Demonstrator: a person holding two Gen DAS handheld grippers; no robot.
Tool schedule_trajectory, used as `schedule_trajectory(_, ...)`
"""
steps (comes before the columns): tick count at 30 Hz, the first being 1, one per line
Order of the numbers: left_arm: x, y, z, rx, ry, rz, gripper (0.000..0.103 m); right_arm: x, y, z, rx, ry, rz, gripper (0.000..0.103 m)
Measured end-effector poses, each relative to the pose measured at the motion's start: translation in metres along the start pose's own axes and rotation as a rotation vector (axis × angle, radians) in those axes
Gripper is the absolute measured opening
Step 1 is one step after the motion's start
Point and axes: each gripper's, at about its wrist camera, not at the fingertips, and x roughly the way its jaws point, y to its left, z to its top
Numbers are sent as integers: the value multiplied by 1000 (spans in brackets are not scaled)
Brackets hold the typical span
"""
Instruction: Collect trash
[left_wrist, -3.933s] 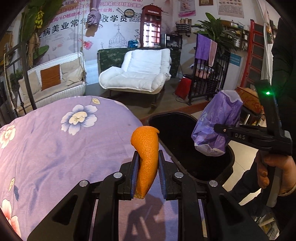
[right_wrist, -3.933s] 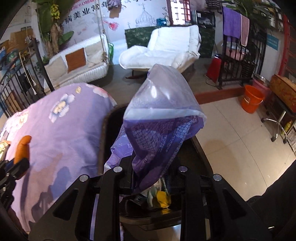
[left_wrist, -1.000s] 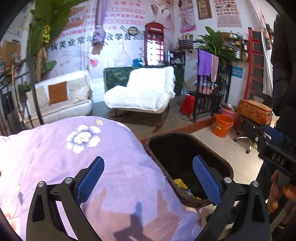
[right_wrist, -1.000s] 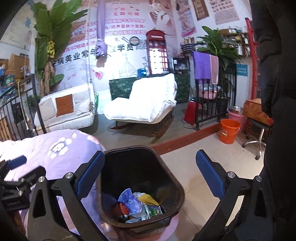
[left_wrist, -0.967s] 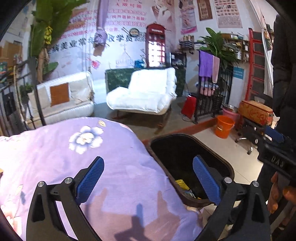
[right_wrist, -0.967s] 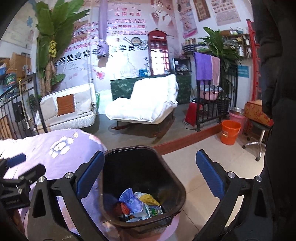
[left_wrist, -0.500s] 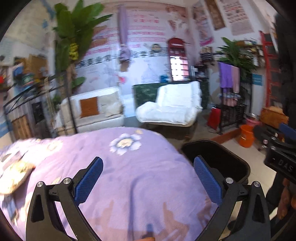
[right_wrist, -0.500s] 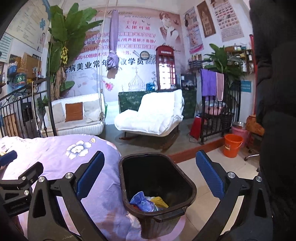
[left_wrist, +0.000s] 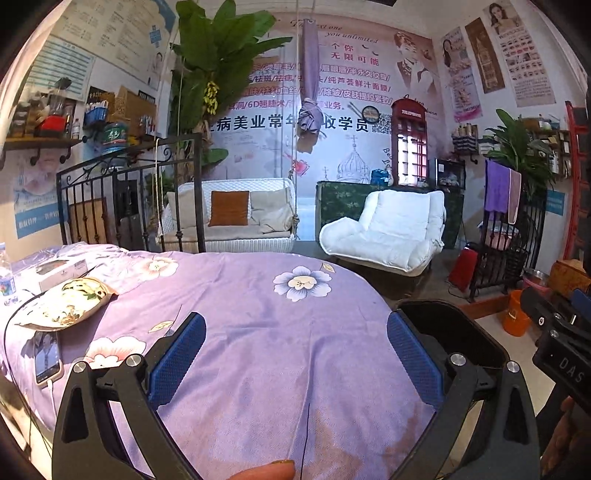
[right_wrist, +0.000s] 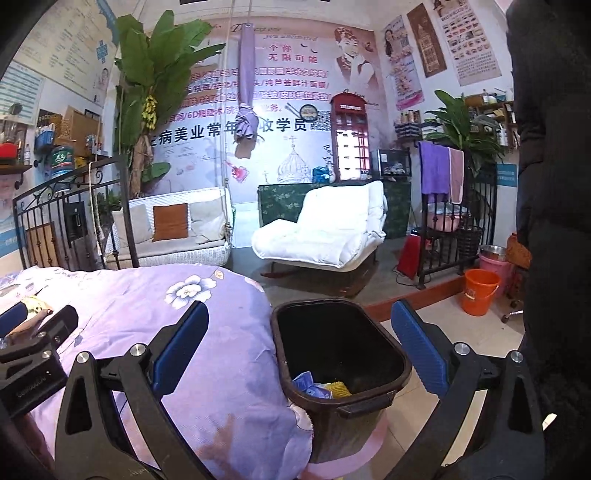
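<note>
**Beside the purple bed, both grippers wide and empty**

Over the flowered purple bedspread (left_wrist: 258, 317) the left gripper (left_wrist: 295, 354) hovers with its blue-padded fingers (left_wrist: 177, 354) spread far apart and nothing between them. Just off the right edge of the bed stands the dark trash bin (right_wrist: 369, 404), touching the hanging cover. At its bottom lie the collected scraps (right_wrist: 319, 387): blue wrapper pieces and something yellow. The right gripper (right_wrist: 299, 352) hangs above and in front of the bin, fingers equally wide apart and holding nothing, the bin's mouth framed between them.

Toward the left side of the bed rest a crumpled floral snack bag (left_wrist: 66, 302), a white box (left_wrist: 61, 271) behind it, and a phone (left_wrist: 47, 356) on a white cable near the bag. An orange bucket (right_wrist: 480, 291) sits on the tiled floor, well apart from the bin.
</note>
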Motion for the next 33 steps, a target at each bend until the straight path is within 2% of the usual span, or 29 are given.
schedule_trajectory(33,-9,11,-3,-12,-7,3,98,1,6,-2,6,-2,29,98)
